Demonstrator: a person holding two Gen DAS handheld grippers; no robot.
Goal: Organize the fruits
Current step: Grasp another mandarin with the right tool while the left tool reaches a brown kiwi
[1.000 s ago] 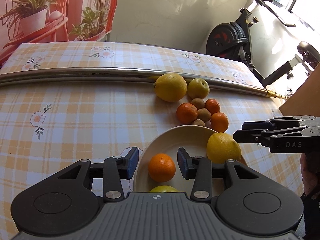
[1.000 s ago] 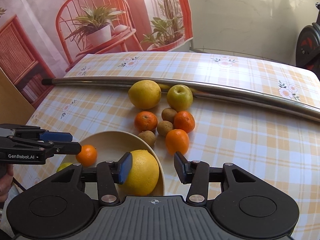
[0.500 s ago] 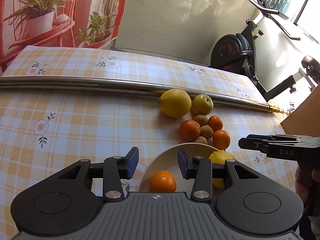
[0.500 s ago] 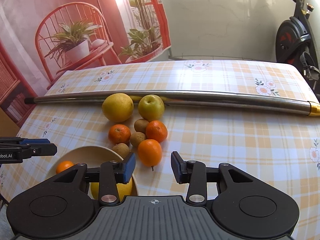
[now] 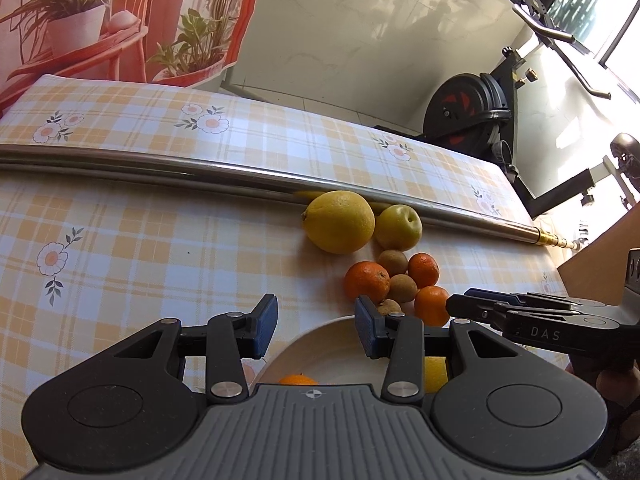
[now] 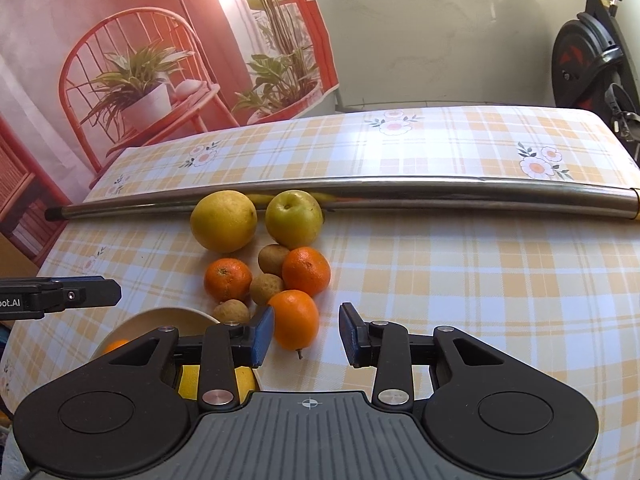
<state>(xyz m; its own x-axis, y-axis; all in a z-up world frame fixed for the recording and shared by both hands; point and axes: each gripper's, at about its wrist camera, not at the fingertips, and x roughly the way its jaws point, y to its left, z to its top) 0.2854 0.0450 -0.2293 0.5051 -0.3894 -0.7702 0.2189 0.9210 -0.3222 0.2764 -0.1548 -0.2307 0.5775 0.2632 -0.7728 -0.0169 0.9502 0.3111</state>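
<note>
A: Which step is being done?

B: One more fruit is being picked for the bowl [image 6: 160,314]. The right gripper [image 6: 306,334] is held just in front of the nearest orange [image 6: 294,318]. That orange sits by the left pad, partly between the jaws. The jaws are closing, but the orange is not yet pressed by both pads, and a gap is seen by the right pad.

A: Where is the rest of the fruit?

B: Ahead of the right jaws, two more oranges and three small brown fruits are bunched together. Past them a big lemon [image 6: 223,221] and a green apple [image 6: 294,219] are resting against a long metal pole [image 6: 440,192]. The bowl lies below and left of the right jaws. An orange and a yellow fruit are seen inside it, half hidden behind the gripper.

A: And the other hand?

B: The left gripper [image 5: 316,330] is held over the bowl's far rim [image 5: 320,326]. Its jaws are apart and nothing is held between them. The table cloth and the rim are seen through the gap.

A: What is needed next?

B: It is thought the right jaws should be moved a bit left, so the orange is in the middle. Then it can be squeezed gently, lifted, and carried left to the bowl. Care is needed, since the brown fruits touching it could be rolled away
</note>
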